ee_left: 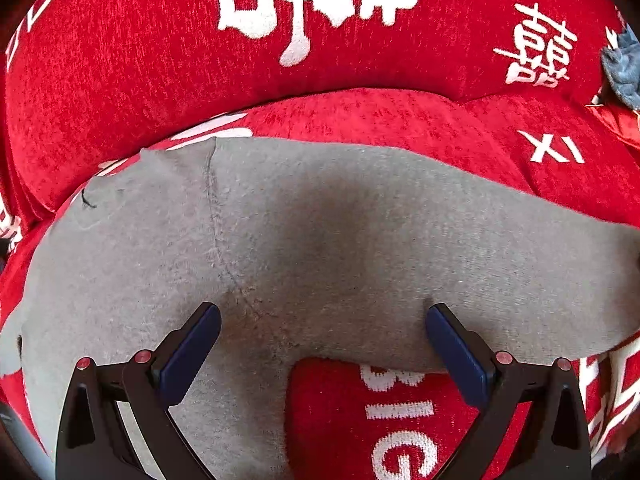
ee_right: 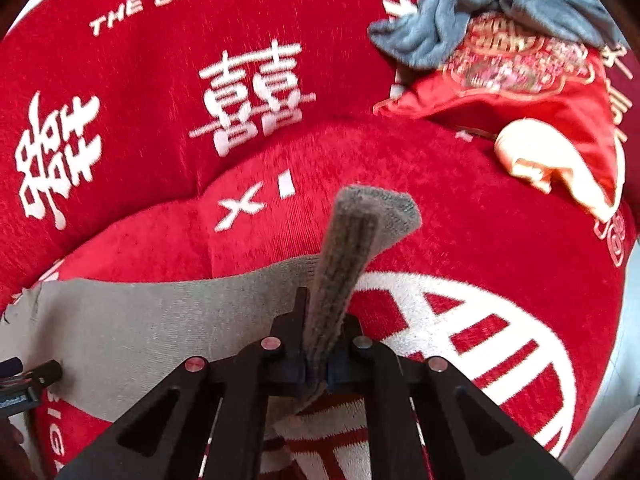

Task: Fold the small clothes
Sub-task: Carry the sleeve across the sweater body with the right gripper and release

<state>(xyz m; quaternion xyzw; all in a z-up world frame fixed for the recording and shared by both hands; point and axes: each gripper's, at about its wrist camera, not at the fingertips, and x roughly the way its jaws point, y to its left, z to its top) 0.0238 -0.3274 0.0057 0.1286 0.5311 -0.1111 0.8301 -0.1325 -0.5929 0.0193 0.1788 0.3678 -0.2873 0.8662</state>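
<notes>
A small grey knit garment (ee_left: 328,240) lies flat on a red sofa seat with white lettering (ee_left: 400,116). My left gripper (ee_left: 323,322) hovers open just above it, its blue pads (ee_left: 192,352) wide apart over the fabric near a stitched seam. In the right wrist view my right gripper (ee_right: 318,372) is shut on one end of the grey garment (ee_right: 344,264). That end stands up from between the fingers and its tip folds over. The flat part of the garment (ee_right: 140,332) spreads to the left, where a bit of the left gripper shows at the frame's edge.
The red back cushion (ee_left: 160,60) rises behind the seat. At the right end of the sofa sit a crumpled blue-grey cloth (ee_right: 480,12), an embroidered red cushion (ee_right: 520,80) and a pale peach item (ee_right: 548,160).
</notes>
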